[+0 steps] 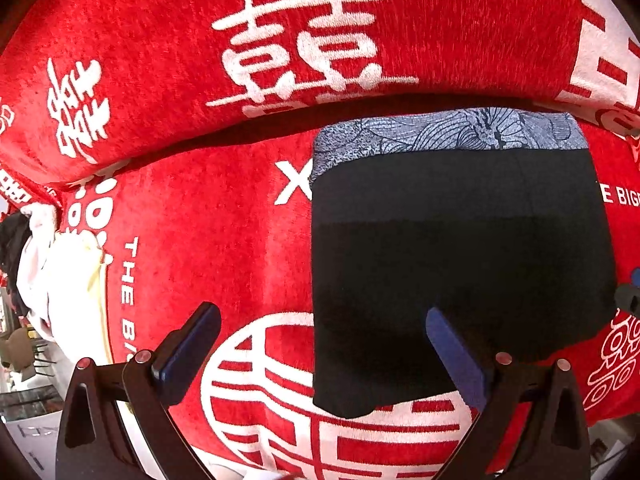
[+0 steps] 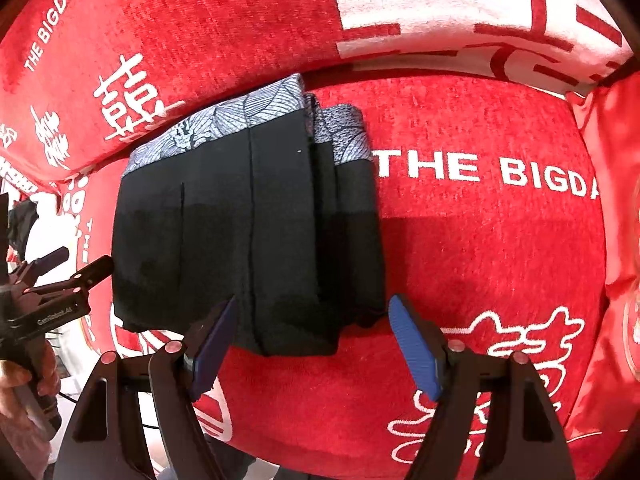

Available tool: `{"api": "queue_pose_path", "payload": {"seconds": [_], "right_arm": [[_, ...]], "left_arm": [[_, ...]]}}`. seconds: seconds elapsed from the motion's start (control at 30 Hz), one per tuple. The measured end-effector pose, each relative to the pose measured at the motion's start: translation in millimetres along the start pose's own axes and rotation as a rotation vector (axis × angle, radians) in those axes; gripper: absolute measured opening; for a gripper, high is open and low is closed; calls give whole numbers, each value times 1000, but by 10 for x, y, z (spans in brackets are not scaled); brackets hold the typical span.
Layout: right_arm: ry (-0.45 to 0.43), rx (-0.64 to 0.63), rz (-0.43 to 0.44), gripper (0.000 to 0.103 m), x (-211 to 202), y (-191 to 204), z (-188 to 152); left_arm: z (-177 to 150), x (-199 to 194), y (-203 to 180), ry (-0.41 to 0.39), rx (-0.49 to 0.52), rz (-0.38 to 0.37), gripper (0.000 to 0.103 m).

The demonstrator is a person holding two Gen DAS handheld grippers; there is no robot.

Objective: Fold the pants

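Right hand-held gripper (image 2: 310, 344) wide, empty — folded pants (image 2: 248, 232) just ahead; left hand-held gripper (image 1: 320, 344) wide too.

Red plush seat cover (image 1: 224, 240) with white lettering and big white Chinese characters spans the whole surface; matching red back cushion (image 1: 160, 40) stands along the far edge, same print. Red side cushion (image 2: 612, 200) closes off the right end. Off the left edge sits a pile of white cloth (image 1: 68, 280) with something dark (image 1: 12, 240) beside it, too small to identify; past that, room clutter, blurred.
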State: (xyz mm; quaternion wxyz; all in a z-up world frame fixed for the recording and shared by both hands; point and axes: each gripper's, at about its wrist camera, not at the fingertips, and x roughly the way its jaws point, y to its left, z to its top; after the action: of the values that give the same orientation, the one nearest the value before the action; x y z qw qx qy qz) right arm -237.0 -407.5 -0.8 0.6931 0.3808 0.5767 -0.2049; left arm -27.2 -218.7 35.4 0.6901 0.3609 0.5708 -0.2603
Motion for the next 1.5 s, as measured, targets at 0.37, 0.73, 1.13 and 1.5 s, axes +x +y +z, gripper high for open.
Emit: {"api": "queue_pose_path", "payload": {"seconds": [0.37, 0.73, 1.13, 1.5], "right_arm": [[34, 53, 193, 80, 182, -291, 125], [95, 38, 506, 81, 664, -665, 338], [112, 98, 544, 50, 764, -597, 486], [92, 101, 669, 39, 295, -396, 225]], "left_arm": [[97, 311, 404, -16, -108, -280, 103], [169, 971, 492, 48, -58, -674, 103], [243, 852, 245, -35, -108, -769, 66], [38, 143, 351, -103, -104, -717, 58]]}}
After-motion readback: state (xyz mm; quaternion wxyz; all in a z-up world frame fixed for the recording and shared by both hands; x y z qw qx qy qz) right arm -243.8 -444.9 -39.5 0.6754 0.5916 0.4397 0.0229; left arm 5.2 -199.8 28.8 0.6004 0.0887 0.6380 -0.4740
